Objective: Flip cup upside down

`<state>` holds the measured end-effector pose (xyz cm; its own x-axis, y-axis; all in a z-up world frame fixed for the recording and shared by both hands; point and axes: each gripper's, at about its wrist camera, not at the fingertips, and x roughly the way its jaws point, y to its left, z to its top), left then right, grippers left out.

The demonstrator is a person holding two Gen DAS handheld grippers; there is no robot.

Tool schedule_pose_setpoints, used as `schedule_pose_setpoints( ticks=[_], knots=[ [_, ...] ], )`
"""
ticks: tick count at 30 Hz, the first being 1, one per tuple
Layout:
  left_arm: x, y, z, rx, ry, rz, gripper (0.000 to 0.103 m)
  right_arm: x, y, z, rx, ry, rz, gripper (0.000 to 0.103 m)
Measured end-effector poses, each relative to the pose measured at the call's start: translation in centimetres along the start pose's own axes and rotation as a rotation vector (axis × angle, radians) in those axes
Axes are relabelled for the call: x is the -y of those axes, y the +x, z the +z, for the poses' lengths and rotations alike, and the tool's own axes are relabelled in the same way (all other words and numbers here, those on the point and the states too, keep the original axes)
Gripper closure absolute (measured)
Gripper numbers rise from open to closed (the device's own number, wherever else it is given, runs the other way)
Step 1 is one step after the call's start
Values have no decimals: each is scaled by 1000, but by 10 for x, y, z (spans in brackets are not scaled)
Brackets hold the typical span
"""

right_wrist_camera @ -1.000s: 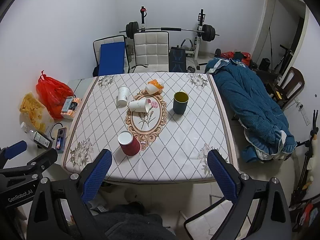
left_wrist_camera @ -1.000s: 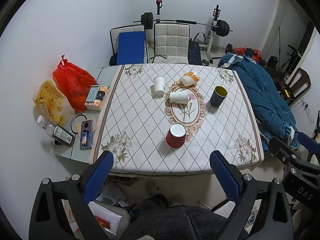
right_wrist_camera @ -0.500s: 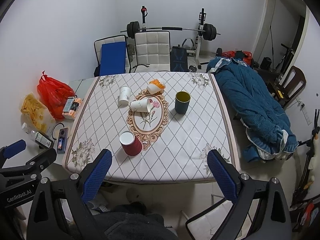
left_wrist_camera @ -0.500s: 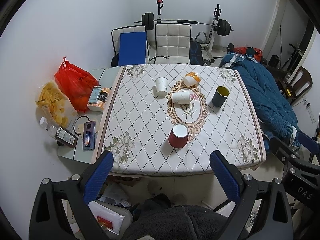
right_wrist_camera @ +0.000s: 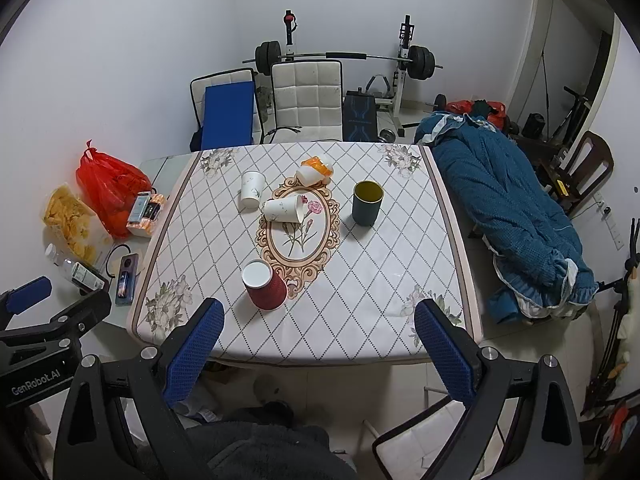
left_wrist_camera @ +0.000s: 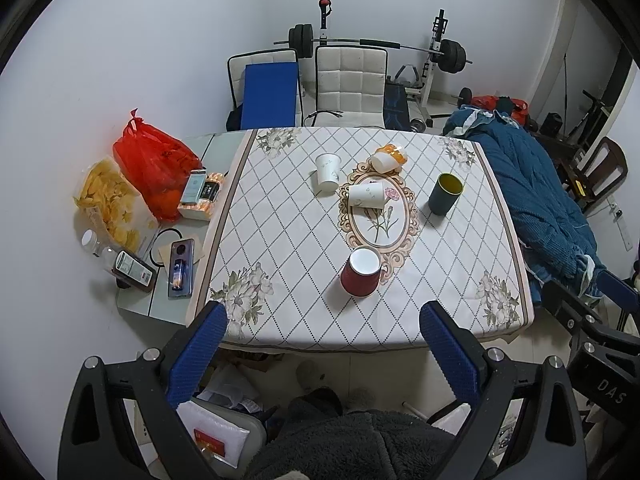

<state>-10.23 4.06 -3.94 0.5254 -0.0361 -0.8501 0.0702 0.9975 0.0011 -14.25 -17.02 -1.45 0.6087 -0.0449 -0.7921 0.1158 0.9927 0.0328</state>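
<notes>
red cup [left_wrist_camera: 361, 271] near table edge [left_wrist_camera: 320, 347]

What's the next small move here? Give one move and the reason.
Probably bring the left gripper forward and down toward the red cup. It is the nearest cup, standing upright with its mouth up, and both the left and the right gripper are open and short of the table.

Each handheld black plastic gripper, the left gripper [left_wrist_camera: 323, 344] and the right gripper [right_wrist_camera: 318, 344], carries two fingers [left_wrist_camera: 198, 354] padded in textured blue rubber, with silver screws at the joints. White lettering marks the black frames. The person wears a dark grey fleece garment [left_wrist_camera: 360, 444].
</notes>
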Motion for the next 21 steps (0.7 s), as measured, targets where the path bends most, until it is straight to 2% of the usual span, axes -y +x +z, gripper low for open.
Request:
schedule_pose_setpoints(
  ticks=[21],
  knots=[
    [1,4,-4,-16,-19,29,4,-1,3,-5,-9,-6,10,5]
  ],
)
